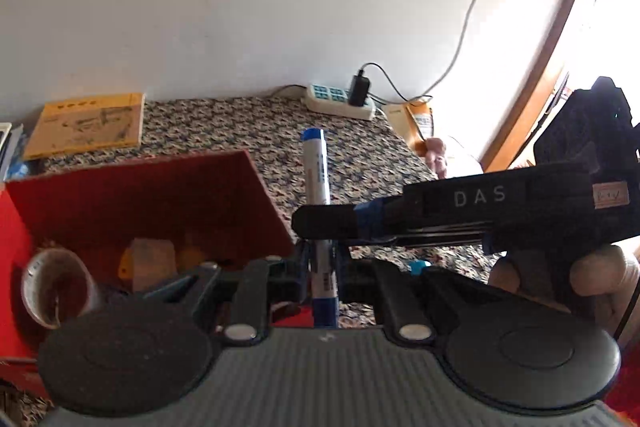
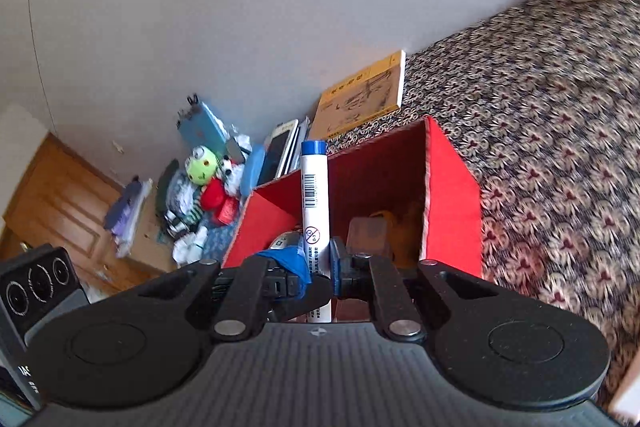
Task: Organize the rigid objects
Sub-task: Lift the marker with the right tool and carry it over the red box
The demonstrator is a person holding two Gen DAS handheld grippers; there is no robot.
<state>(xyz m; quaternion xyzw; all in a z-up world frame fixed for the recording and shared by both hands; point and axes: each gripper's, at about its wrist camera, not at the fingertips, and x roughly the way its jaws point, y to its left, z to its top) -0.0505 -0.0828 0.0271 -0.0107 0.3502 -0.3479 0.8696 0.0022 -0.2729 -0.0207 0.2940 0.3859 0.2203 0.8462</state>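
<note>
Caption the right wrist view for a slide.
Both grippers, right gripper and left gripper, clamp one white-and-blue tube above the open red box.

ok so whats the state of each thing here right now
white tube with blue cap: upright, gripped by both grippers
left gripper: shut on tube
right gripper: shut on tube
red open-top box: open, holding items
white power strip: black charger plugged in

The red box (image 2: 448,187) stands open-topped just ahead of the right hand-held gripper (image 2: 320,267), but a cup (image 1: 56,291) and blocks (image 1: 154,259) already take up its floor. The right of the box is bare patterned worktop (image 2: 560,131). To its left, toys (image 2: 208,183) and phones (image 2: 280,147) crowd the way.
</note>
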